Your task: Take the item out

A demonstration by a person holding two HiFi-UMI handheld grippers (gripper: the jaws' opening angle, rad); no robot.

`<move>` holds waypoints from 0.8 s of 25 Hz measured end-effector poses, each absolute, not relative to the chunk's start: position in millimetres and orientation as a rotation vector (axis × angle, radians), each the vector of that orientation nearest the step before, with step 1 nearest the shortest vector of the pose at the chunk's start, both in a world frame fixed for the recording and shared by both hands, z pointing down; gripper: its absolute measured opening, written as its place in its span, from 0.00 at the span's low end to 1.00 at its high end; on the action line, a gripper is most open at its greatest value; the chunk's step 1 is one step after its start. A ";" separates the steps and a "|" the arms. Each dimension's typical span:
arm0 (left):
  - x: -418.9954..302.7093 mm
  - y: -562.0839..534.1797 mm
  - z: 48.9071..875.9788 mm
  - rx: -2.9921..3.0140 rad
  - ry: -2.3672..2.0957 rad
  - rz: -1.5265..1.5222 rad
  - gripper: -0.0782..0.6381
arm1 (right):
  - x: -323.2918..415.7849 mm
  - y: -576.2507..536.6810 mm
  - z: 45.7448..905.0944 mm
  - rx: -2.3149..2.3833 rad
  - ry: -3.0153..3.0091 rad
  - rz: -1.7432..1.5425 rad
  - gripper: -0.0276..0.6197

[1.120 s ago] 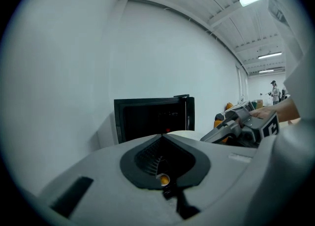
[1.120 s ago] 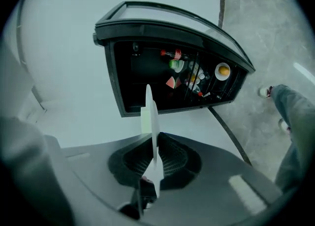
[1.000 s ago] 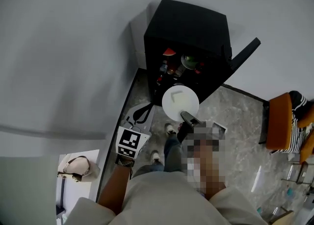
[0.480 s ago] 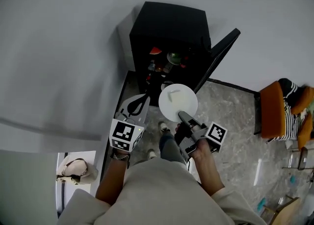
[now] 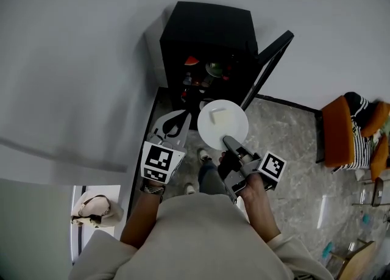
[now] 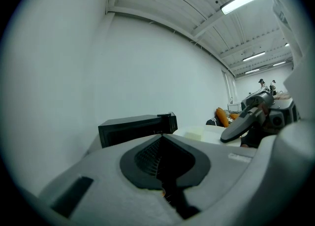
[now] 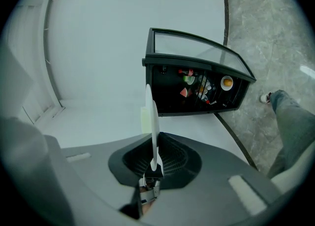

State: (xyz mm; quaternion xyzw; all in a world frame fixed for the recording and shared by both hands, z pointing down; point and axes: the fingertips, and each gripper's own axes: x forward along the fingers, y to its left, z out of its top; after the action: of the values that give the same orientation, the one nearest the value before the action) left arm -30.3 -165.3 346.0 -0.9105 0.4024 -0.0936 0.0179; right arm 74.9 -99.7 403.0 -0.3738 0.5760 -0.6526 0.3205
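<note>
White plate (image 5: 222,125), carrying a small pale block (image 5: 218,114), is outside the black cabinet (image 5: 210,35), held in the air just in front of its open front and above the marbled floor (image 5: 292,144). The right gripper (image 5: 228,143) is clamped on the plate's near rim; in the right gripper view the plate shows edge-on, pinched between the closed jaws. The cabinet's door (image 5: 268,65) stands swung open to the right, and inside are several small items, among them a red wedge (image 7: 184,92). The left gripper (image 5: 172,126) hangs to the left of the plate, not touching it, with its jaws together and nothing between them. An orange chair (image 5: 341,132) stands well off to the right.
</note>
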 end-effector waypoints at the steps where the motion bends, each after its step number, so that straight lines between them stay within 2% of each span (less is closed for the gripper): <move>1: -29.1 -165.6 346.0 -2.830 1.248 -0.290 0.12 | 76.0 -100.0 402.4 -0.983 1.515 -1.710 0.07; 20: -17.4 -158.7 352.9 -2.858 1.226 -0.291 0.12 | 84.4 -99.1 404.1 -0.998 1.535 -1.684 0.08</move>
State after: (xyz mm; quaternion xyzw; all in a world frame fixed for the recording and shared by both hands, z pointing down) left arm -17.4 -158.7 352.9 -0.9150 0.3925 -0.0931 0.0092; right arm 84.4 -99.1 404.1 -0.3798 0.5844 -0.6412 0.3210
